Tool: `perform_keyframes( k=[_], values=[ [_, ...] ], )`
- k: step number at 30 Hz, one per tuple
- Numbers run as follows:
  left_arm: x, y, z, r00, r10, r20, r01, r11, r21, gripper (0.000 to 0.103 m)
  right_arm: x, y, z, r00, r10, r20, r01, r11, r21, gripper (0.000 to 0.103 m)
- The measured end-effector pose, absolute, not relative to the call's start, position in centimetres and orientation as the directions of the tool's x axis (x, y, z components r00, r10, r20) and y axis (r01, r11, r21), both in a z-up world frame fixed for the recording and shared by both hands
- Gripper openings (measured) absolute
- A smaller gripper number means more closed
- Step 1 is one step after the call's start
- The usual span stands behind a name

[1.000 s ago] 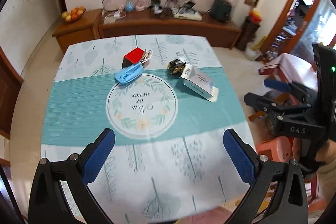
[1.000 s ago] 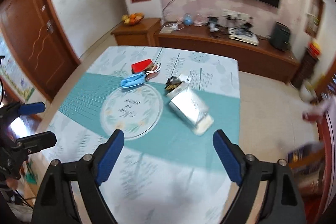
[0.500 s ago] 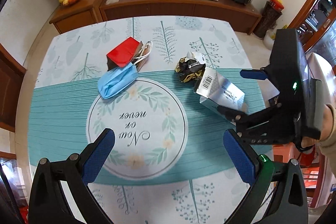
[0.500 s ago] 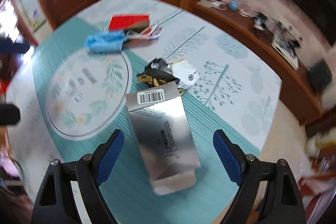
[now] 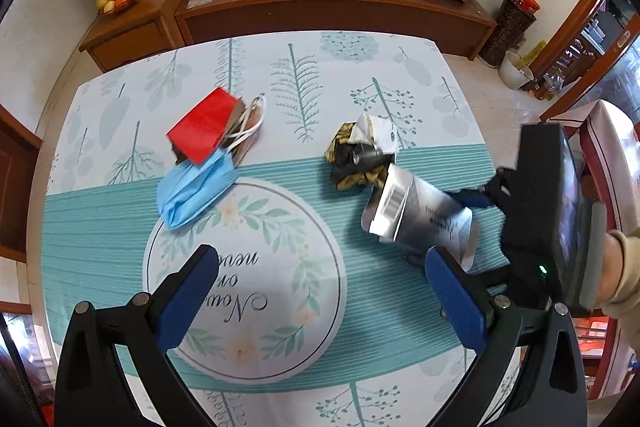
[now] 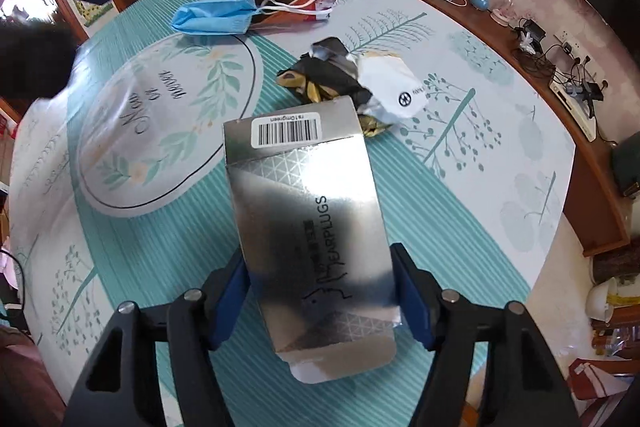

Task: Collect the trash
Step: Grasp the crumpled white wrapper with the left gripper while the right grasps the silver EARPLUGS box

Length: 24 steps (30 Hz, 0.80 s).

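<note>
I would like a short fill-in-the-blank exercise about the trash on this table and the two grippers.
1. The right gripper is shut on the ______ box.
2. The left gripper is ______ and holds nothing.
3. The blue face mask touches the ______ paper bag.

Missing words: silver; open; red

The left hand-held gripper (image 6: 48, 23) appeared only as a dark blur at the right wrist view's left edge. The red paper bag (image 5: 203, 131) hid part of the blue face mask (image 5: 192, 193). The silver carton (image 6: 312, 227) covered the near edge of the crumpled wrapper (image 6: 340, 75). The tabletop (image 5: 280, 387) was cut off below.
</note>
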<state>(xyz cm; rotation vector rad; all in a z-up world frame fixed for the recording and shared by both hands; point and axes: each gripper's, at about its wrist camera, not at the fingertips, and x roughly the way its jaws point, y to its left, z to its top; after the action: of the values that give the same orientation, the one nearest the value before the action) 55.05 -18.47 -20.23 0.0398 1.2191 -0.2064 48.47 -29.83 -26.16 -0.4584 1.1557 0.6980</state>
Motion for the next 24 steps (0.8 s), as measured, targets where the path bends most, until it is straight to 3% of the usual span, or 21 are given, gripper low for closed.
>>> perform_keyframes(
  k=[7, 15, 21, 23, 24],
  values=[
    [57.0, -20.5, -20.5, 0.324, -0.154, -0.933, 0.199, 0.976, -0.092, 0.102, 48.0, -33.9, -23.8, 0.216, 0.365, -0.906, -0.614, 0.772, 0.165, 0.065],
    [60.4, -22.7, -22.3, 0.330, -0.141, -0.933, 0.150, 0.984, -0.096, 0.102, 50.7, -40.6, -24.0, 0.282, 0.390, -0.877, -0.250, 0.912, 0.325, 0.065],
    [63.9, -24.1, -25.8, 0.306, -0.078, -0.949, 0.107, 0.993, -0.047, 0.102, 51.7, -41.6, -25.5, 0.304, 0.380, -0.874, -0.092, 0.925, 0.370, 0.065],
    [64.6, -24.4, -27.0, 0.288, -0.069, -0.955, 0.103, 0.994, -0.040, 0.098, 51.5, -41.4, -25.8, 0.301, 0.385, -0.872, -0.085, 0.922, 0.378, 0.065],
    [64.8, -24.4, -27.4, 0.282, -0.067, -0.957, 0.102, 0.994, -0.040, 0.091, 51.5, -41.1, -25.9, 0.299, 0.386, -0.873, -0.088, 0.922, 0.378, 0.065]
  ],
)
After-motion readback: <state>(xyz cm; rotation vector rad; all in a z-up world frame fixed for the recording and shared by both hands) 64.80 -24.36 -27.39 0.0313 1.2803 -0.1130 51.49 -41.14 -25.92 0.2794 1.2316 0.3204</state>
